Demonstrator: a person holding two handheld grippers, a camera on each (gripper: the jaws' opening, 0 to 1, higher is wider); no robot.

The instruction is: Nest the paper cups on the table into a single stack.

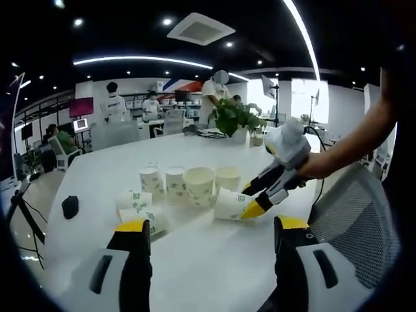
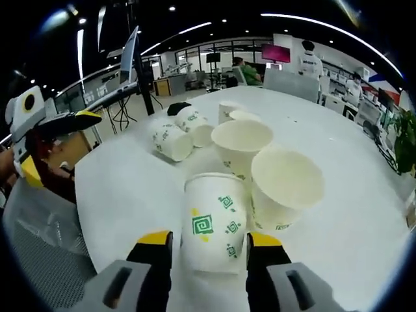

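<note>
the right gripper [image 2: 208, 257], jaws wide around the lying cup [image 2: 214, 221], must close first, then nest it into the upright cup [image 2: 284, 188] at 2 o'clock; the left gripper [image 1: 211, 237] is open and empty.

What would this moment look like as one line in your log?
stage: first pick | right gripper: open around lying cup | left gripper: open, idle | upright cups: unstacked

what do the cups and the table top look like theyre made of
White cups with green square prints: likely matte paper, thin rolled rims, no shine. White table top: smooth, faintly glossy, perhaps laminate; soft light reflections show, exact material unclear.
</note>
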